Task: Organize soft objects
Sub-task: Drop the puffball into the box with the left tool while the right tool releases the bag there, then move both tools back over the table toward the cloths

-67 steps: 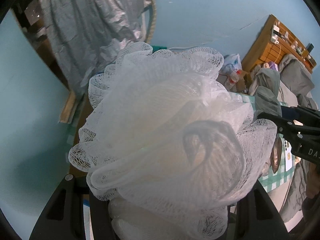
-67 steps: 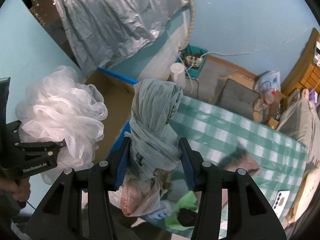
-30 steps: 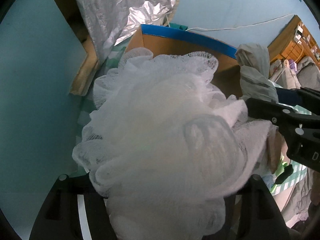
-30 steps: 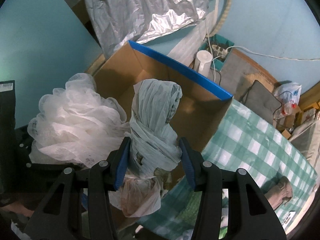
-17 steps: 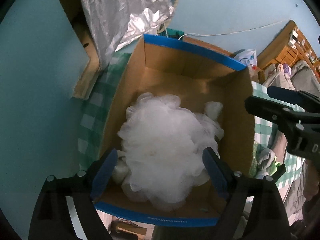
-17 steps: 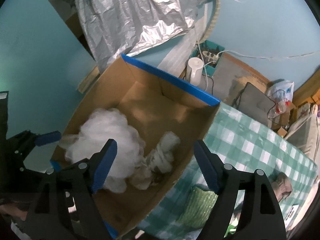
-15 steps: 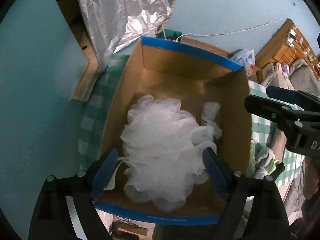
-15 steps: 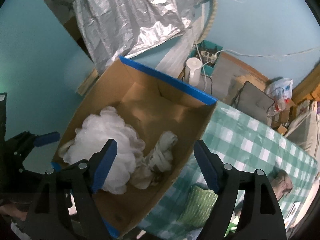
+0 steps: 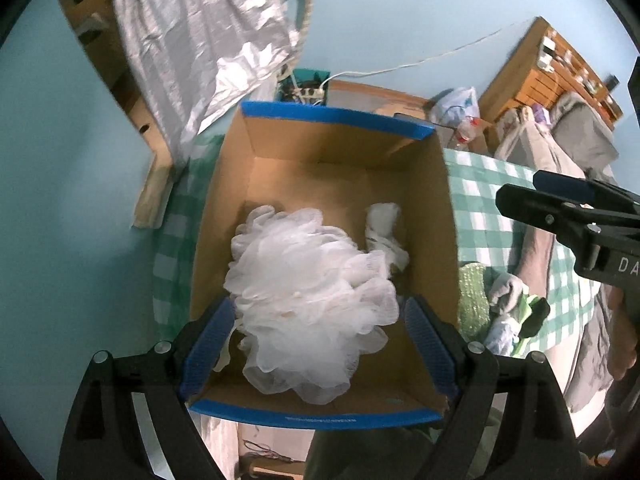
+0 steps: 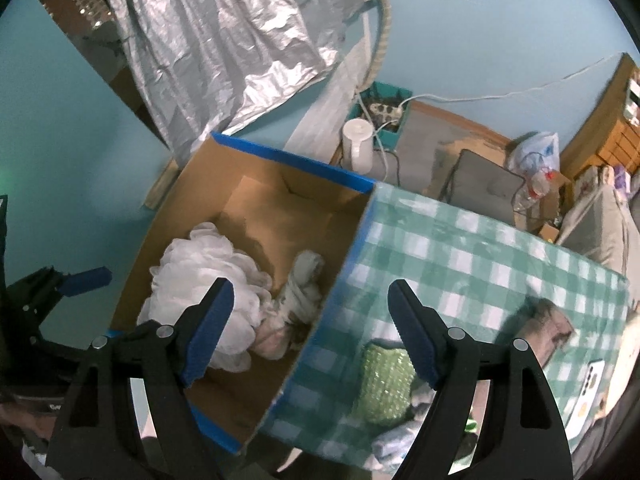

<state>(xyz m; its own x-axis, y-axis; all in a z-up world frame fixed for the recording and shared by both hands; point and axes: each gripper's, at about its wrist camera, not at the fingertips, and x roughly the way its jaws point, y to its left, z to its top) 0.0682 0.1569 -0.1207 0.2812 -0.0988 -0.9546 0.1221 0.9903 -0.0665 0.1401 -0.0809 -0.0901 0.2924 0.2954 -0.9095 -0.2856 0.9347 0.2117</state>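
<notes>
Both pairs of jaws stand wide apart and hold nothing. The left gripper hovers over the near end of an open cardboard box with blue-taped edges. Directly below it inside the box lies a white mesh bath pouf, free of the jaws. Just to the pouf's right, touching it, rests a knotted pale cloth bundle. The right gripper hangs above the box's right wall, half over the green-checked tabletop.

On that tabletop, near the box's right side, sits a green knobbly sponge-like item, and beside it a heap of small cloths, possibly gloves or socks; the fisheye edge blurs them.

The box already holds two soft items, so the next step is likely fetching from the heap. To do that well, lift clear of the box wall first, then close the jaws around the middle of one soft item, not its loose edge.
</notes>
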